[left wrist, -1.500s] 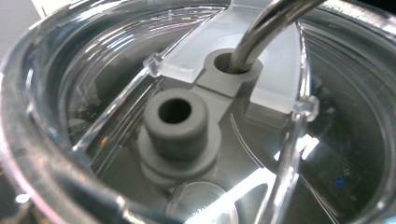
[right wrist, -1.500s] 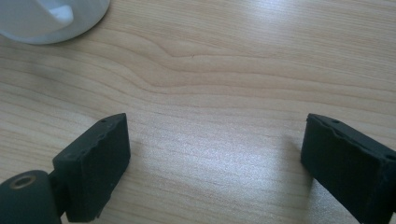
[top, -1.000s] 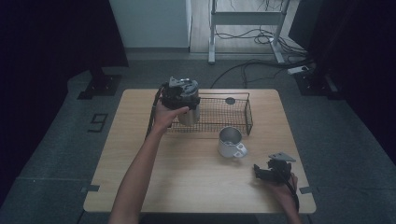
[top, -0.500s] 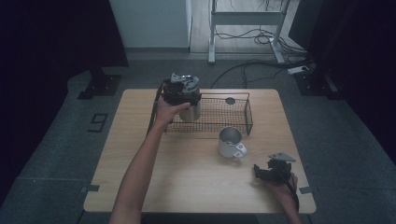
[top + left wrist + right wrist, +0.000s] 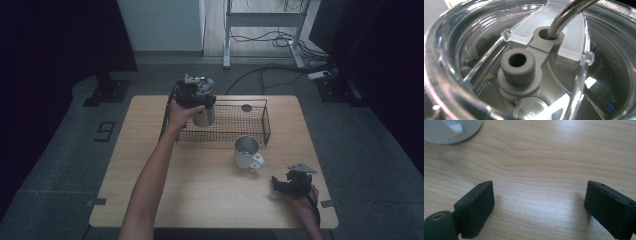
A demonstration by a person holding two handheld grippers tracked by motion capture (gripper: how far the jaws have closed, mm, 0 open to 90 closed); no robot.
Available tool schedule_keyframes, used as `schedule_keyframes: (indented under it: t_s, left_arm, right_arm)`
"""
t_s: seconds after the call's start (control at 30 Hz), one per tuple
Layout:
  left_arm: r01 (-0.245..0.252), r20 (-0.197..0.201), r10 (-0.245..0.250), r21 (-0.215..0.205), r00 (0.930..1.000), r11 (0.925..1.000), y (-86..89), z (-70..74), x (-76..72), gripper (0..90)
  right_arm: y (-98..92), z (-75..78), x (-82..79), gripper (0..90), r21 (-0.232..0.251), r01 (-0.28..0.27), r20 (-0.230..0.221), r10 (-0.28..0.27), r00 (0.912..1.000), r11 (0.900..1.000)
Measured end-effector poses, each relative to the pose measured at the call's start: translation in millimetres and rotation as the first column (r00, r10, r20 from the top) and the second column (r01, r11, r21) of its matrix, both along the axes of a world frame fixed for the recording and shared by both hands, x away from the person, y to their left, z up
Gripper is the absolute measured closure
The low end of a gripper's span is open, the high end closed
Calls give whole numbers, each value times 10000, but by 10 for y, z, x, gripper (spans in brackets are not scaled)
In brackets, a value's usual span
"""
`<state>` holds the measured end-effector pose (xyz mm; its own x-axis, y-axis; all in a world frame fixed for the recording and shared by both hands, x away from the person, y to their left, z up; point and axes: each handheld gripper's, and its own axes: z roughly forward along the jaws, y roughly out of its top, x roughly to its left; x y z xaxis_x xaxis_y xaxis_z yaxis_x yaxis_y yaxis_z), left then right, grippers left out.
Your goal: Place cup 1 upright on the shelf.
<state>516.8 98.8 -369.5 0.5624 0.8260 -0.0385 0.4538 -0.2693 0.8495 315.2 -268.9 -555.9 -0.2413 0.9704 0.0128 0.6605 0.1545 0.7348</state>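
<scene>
Your left tool point(image 5: 196, 94) sits on top of the steel tumbler point(image 5: 204, 116), which stands upright at the left end of the wire basket point(image 5: 250, 131) on the far side of the surface point(image 5: 200, 185); whether that tool is pinching the tumbler or merely resting on it cannot be told. The left gripper view, pressed close, looks into the tumbler's clear lid point(image 5: 456, 82), with a grey stopper point(image 5: 518, 65) and a metal straw point(image 5: 566, 15) passing through a grey hole, detail the high view does not give. Your right tool point(image 5: 290, 184) rests near the surface's near right corner, jaws spread wide over bare wood with nothing between them. A metal mug point(image 5: 247, 152) stands between the basket and that tool; the right gripper view catches its edge point(image 5: 449, 131) at top left.
</scene>
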Motion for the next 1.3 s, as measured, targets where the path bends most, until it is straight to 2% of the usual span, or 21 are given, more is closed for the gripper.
schedule_keyframes:
  t_s: [0.27, 0.57, 0.9, 1.3]
  left_arm:
    - [-7, -123, 7, 6, 9999, 10000, -27, -49, 69, 40]
    - [-14, -284, 17, 98, 9996, 10000, -59, -185, 122, 40]
    - [-307, -455, 308, 17, 9985, 9995, -44, -312, 199, 40]
    - [-421, -614, 424, 59, 9972, 9991, -50, -431, 258, 40]
  right_arm:
    - [0, 0, 0, 91, 1, 1, 3, -1, 10000, 10000]
    - [0, 0, 0, 91, 3, 0, 0, 0, 10000, 10000]
    - [-1, 0, 0, 91, 3, -1, 1, 1, 10000, 10000]
    - [0, 0, -1, 91, 13, 5, -9, -5, 10000, 10000]
